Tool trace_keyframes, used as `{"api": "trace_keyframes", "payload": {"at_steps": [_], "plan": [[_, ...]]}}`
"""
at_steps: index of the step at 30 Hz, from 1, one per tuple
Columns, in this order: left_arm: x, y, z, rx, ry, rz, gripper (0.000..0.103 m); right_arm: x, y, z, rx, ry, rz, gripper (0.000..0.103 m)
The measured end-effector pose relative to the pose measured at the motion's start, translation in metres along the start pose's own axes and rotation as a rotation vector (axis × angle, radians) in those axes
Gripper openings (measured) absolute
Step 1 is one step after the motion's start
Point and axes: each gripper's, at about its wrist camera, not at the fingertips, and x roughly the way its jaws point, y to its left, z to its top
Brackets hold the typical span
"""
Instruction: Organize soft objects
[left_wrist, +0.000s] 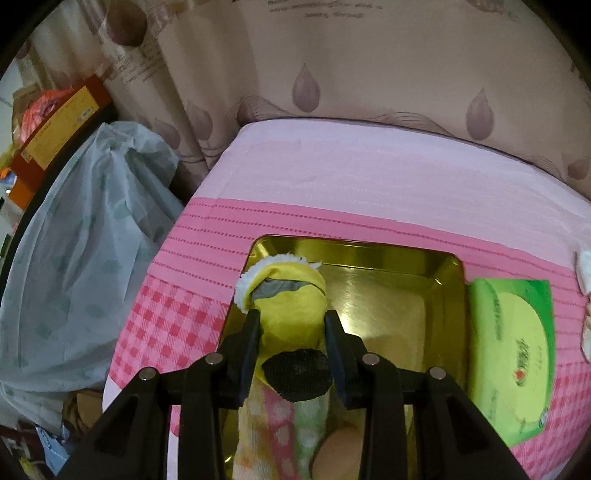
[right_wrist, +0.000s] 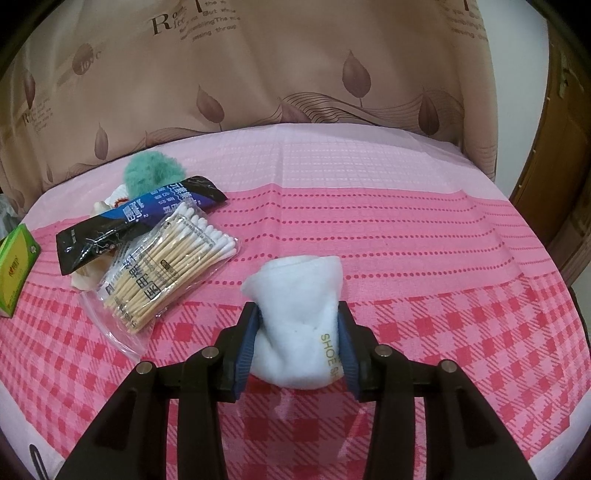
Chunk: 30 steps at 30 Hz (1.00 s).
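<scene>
Left gripper: clamped on yellow slipper, pads pressing both sides, above gold tin. Slipper long axis near-to-far, white fluffy cuff at far end, black patch near end. Green pack right of tin.

Right gripper: clamped on white sock over pink cloth. Sock axis near-to-far, wider end far. Swab bag to left. Both grippers tilted steeply down.
</scene>
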Motion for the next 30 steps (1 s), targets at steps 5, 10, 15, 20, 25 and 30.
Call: {"api": "trace_keyframes", "payload": {"at_steps": [5, 10, 15, 20, 25, 30], "plan": [[0.016, 0.007, 0.004, -0.038, 0.022, -0.005, 0.038, 0.000, 0.005, 0.001, -0.014, 0.003, -0.013, 0.041], [0.027, 0.013, 0.005, -0.063, 0.042, -0.008, 0.042, 0.002, 0.014, 0.002, -0.025, 0.006, -0.023, 0.042], [0.030, 0.019, 0.003, -0.086, 0.048, -0.054, 0.049, 0.003, 0.017, 0.004, -0.030, 0.008, -0.029, 0.042], [0.021, 0.023, -0.001, -0.098, 0.040, -0.054, 0.049, 0.005, 0.019, 0.004, -0.035, 0.010, -0.033, 0.042], [-0.006, 0.025, -0.015, -0.092, -0.006, -0.012, 0.049, 0.006, 0.020, 0.005, -0.039, 0.011, -0.035, 0.042], [-0.043, 0.034, -0.042, -0.111, -0.081, 0.019, 0.049, 0.009, 0.021, 0.006, -0.049, 0.006, -0.046, 0.043]]}}
